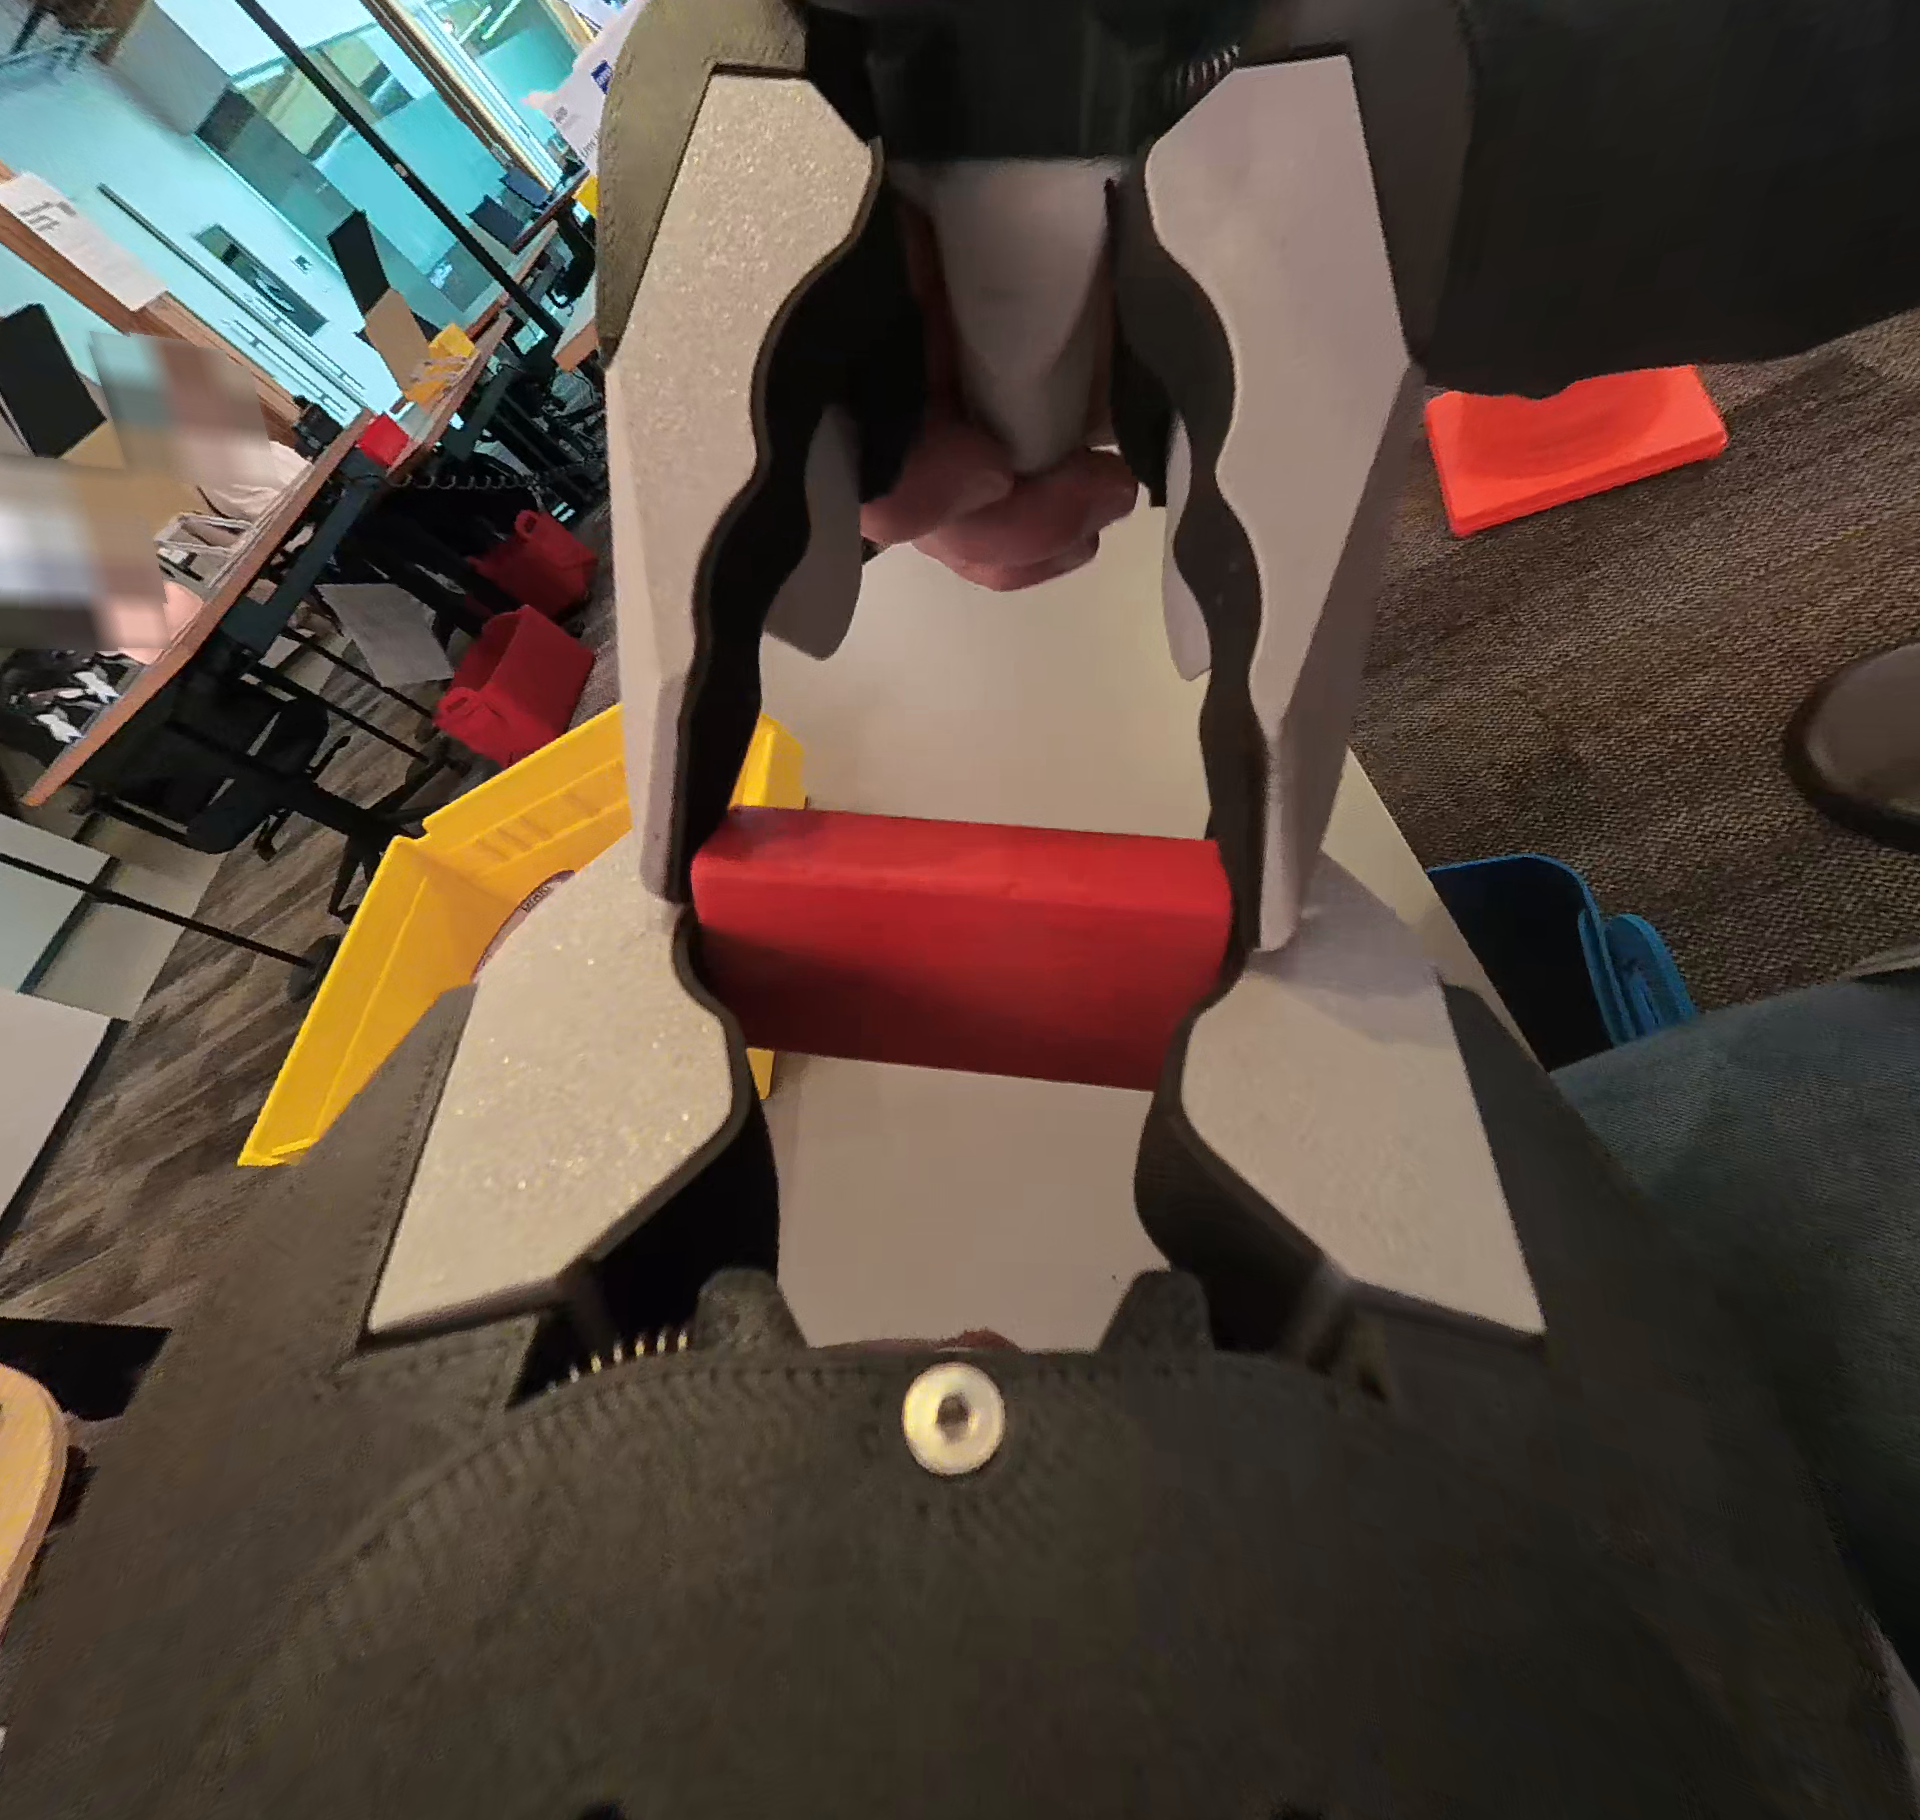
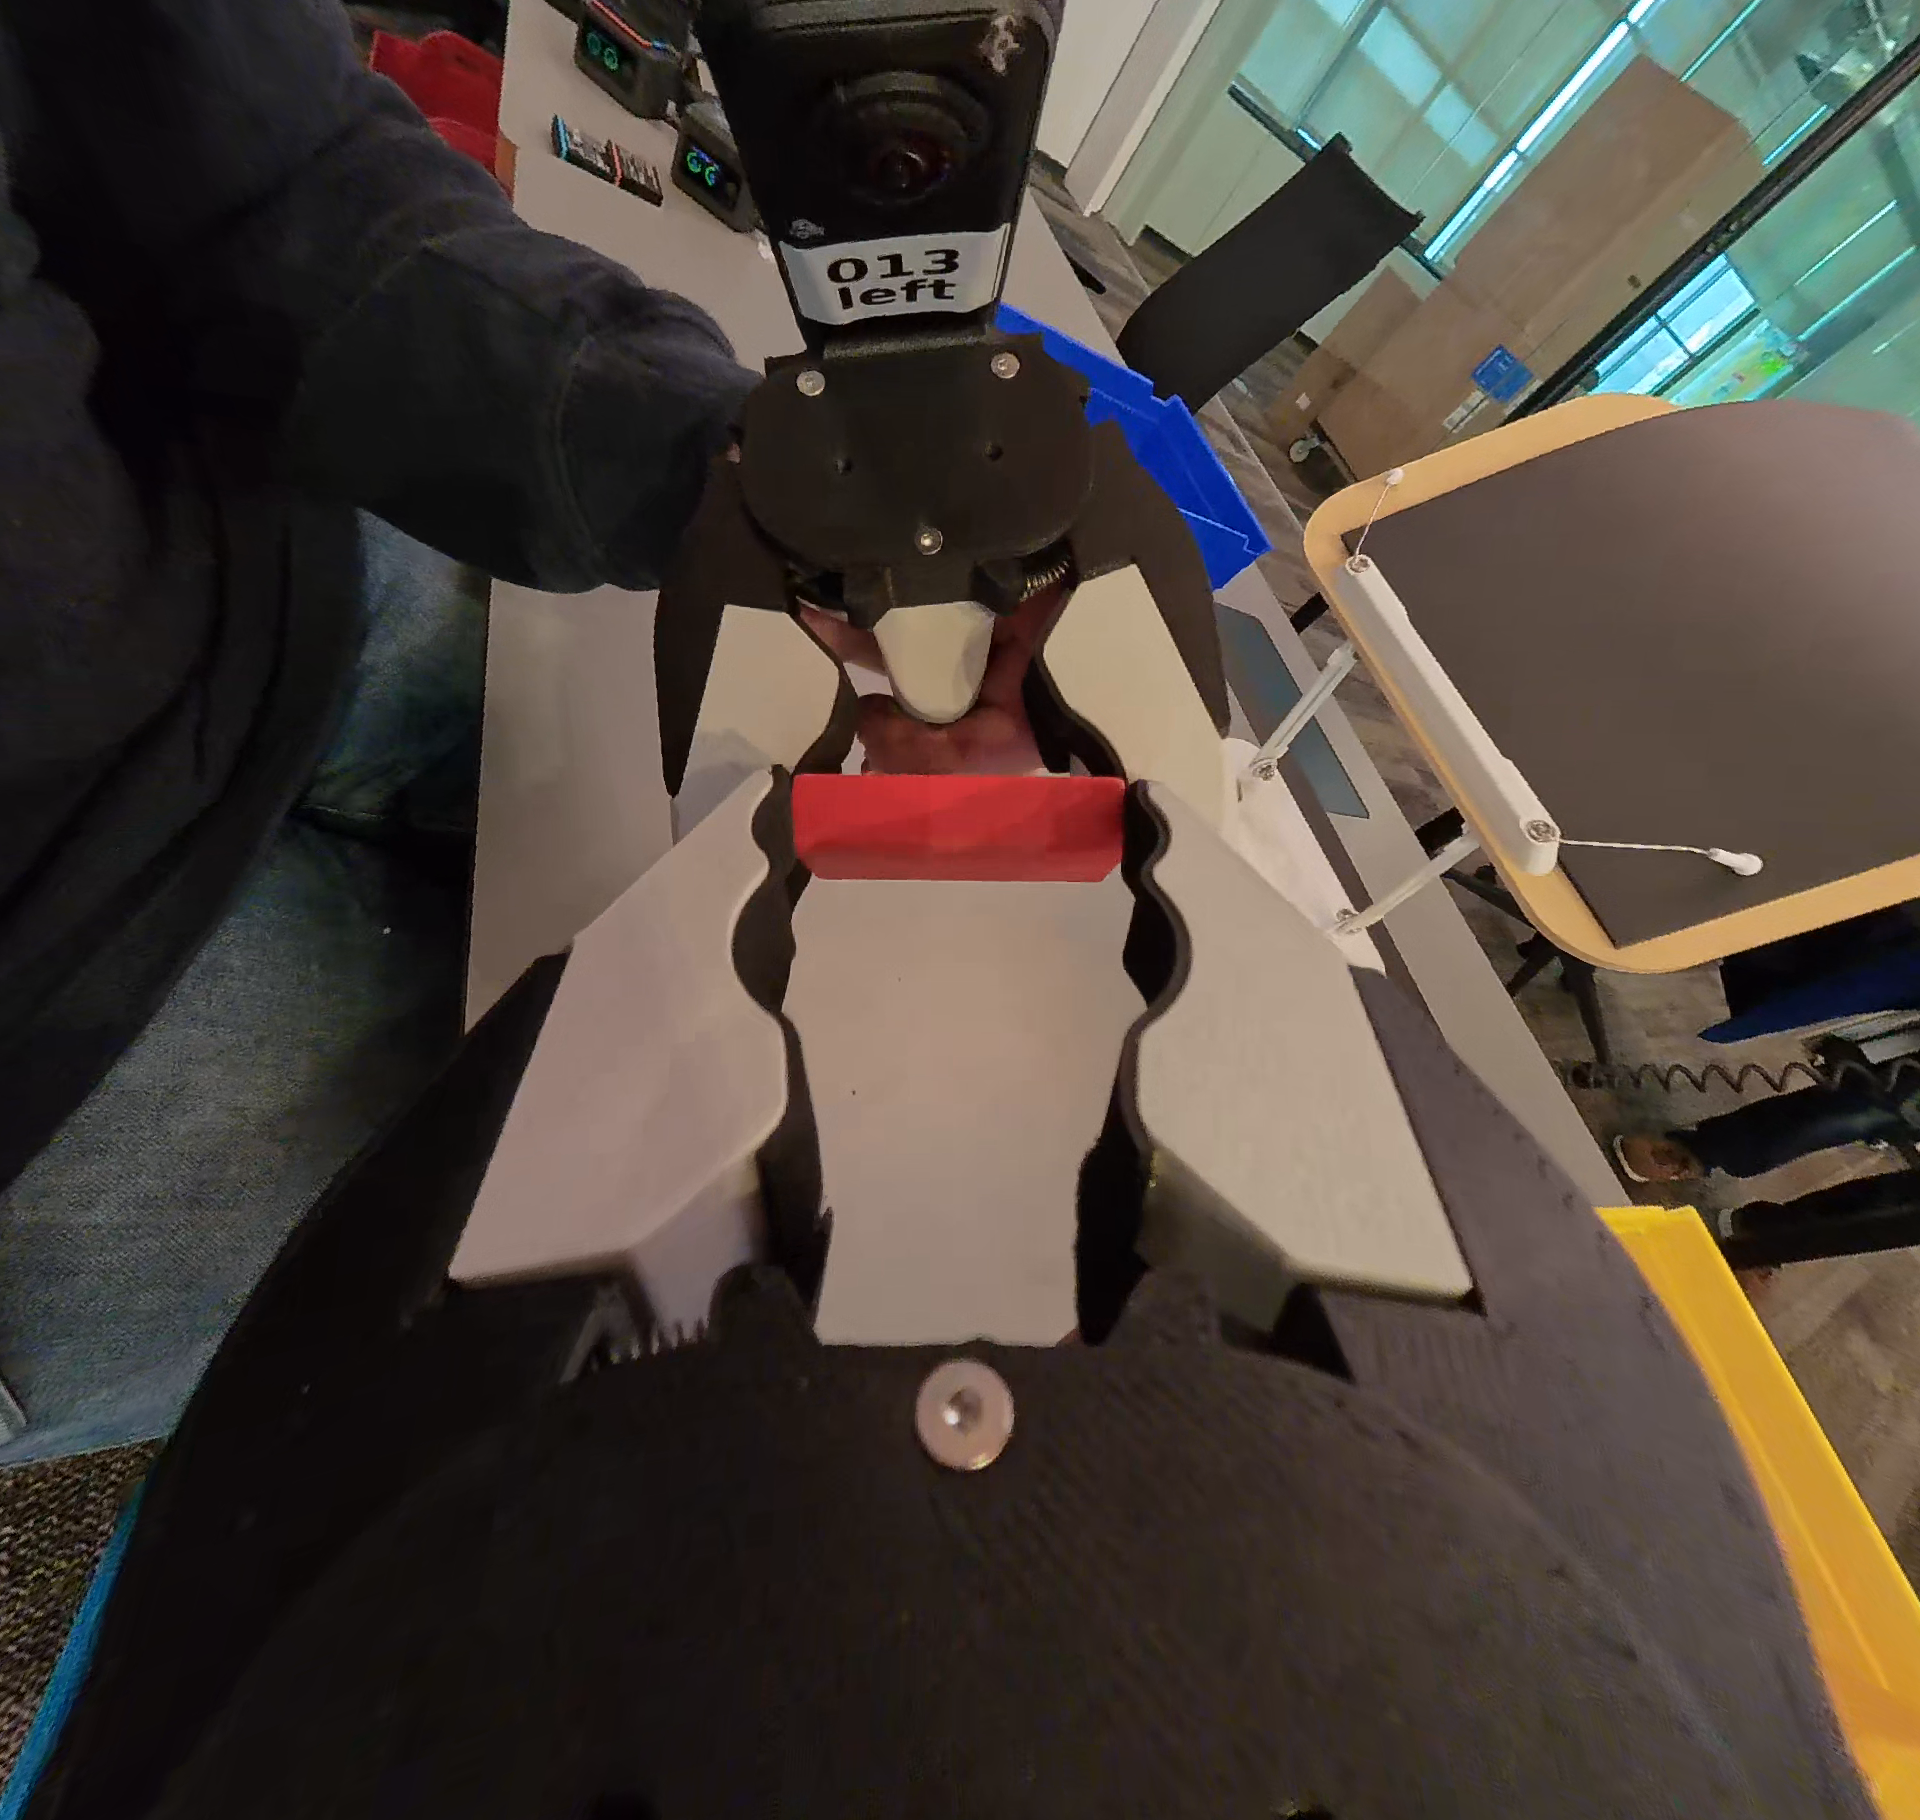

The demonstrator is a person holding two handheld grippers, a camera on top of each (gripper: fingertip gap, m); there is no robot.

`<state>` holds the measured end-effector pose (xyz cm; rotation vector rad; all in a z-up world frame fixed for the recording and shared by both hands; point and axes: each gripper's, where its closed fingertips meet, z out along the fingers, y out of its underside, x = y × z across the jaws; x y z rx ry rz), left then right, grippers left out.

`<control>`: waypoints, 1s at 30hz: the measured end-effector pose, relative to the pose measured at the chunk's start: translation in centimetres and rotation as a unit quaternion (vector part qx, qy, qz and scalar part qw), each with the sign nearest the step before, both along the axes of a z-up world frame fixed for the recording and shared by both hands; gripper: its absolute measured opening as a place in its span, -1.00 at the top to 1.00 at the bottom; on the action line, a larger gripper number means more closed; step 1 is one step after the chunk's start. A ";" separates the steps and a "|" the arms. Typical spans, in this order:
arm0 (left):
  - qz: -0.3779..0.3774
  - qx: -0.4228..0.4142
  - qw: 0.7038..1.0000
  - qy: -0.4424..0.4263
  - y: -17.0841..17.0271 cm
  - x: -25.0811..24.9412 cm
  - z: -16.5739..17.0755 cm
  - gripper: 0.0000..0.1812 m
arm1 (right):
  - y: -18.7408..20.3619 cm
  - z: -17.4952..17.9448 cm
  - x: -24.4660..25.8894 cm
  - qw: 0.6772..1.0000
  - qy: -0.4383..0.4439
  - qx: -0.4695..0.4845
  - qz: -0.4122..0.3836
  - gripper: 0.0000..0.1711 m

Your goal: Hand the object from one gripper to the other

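A red rectangular block [image 1: 956, 970] is held in the air above a white table [image 1: 987, 710], with the two grippers facing each other. My left gripper [image 1: 961, 939] comes from the bottom of the left wrist view, with its fingertips pressed on the block's two ends. My right gripper [image 1: 961, 861] reaches in from the top, and its fingertips touch the same ends just beyond. In the right wrist view the right gripper [image 2: 956, 814] brackets the block [image 2: 956, 835] end to end. The left gripper [image 2: 945, 768] is behind it, with its tips partly hidden.
A yellow bin [image 1: 416, 939] sits at the table's left edge and a blue bin [image 1: 1538, 939] at its right. An orange cone base [image 1: 1558, 440] lies on the carpet. A chair with a tablet arm [image 2: 1662, 679] stands beside the table. Small devices [image 2: 623, 108] lie on the table's far end. Across from one pair of fingers to the other is roughly 5 cm.
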<state>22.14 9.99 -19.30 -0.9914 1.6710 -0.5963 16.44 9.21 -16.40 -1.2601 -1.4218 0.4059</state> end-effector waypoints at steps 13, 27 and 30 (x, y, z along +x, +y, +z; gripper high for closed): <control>-0.002 0.013 1.000 0.010 -0.2 0.5 -0.3 0.03 | -0.3 -0.2 0.6 0.999 -0.019 0.000 -0.027 0.29; 0.013 0.041 0.998 0.034 0.3 0.7 -1.0 0.03 | -0.1 -0.8 0.9 0.995 -0.083 0.001 -0.063 0.30; 0.010 0.035 0.999 0.029 0.2 0.7 -0.8 0.03 | -0.2 -0.7 0.9 0.996 -0.075 -0.001 -0.058 0.29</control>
